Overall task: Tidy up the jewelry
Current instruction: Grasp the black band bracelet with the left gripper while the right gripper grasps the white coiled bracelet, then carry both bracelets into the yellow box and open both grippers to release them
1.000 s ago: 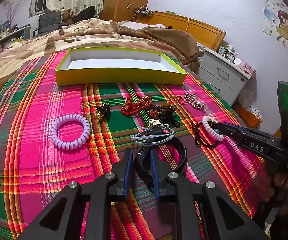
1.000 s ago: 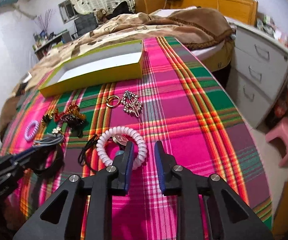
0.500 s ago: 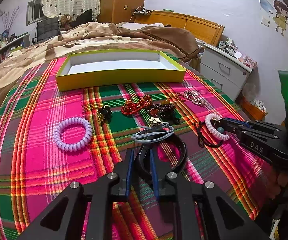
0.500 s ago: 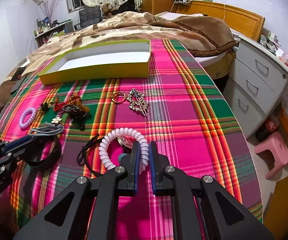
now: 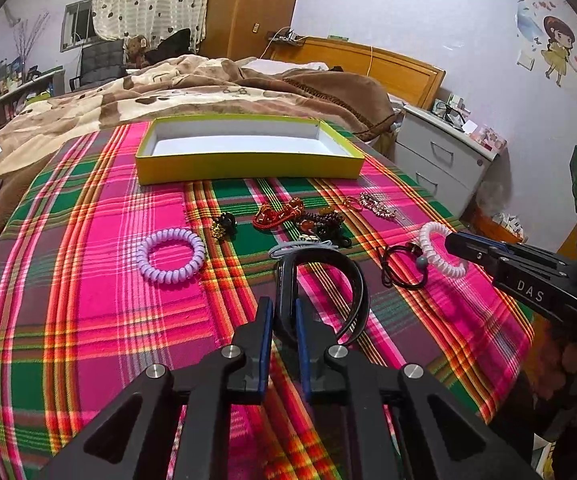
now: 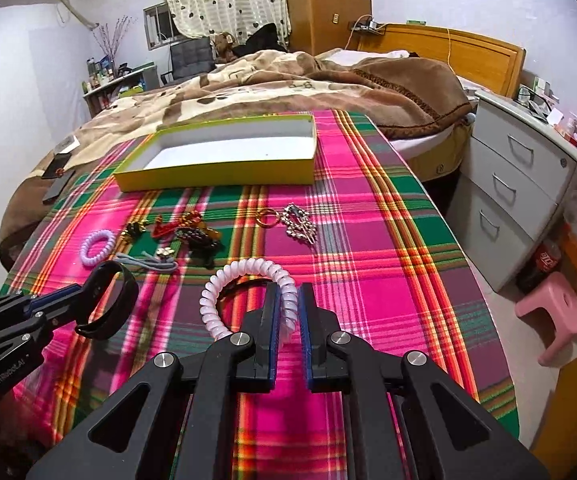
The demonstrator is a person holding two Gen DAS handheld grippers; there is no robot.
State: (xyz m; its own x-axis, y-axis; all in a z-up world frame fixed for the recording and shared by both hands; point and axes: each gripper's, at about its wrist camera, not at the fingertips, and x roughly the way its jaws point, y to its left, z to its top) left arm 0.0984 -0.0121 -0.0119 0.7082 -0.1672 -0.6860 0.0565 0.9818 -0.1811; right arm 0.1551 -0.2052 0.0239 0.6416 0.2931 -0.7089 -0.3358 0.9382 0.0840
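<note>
Right gripper (image 6: 287,322) tight on white coil (image 6: 248,276)

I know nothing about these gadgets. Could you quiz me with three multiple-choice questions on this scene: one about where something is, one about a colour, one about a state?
1. Where does the yellow-green box sit?
A. Beyond the jewelry on the plaid cloth
B. On the pink stool
C. On the white drawers

2. What colour is the spiral hair tie lying free on the cloth?
A. Red
B. Lilac
C. Black

3. What is the right tool doing?
A. Standing wide open, empty
B. Resting inside the box
C. Gripping the white spiral hair tie

Answers: 1 A, it lies past the scattered pieces; 2 B, its coils are pale purple; 3 C, the coil sits pinched between the pads.
</note>
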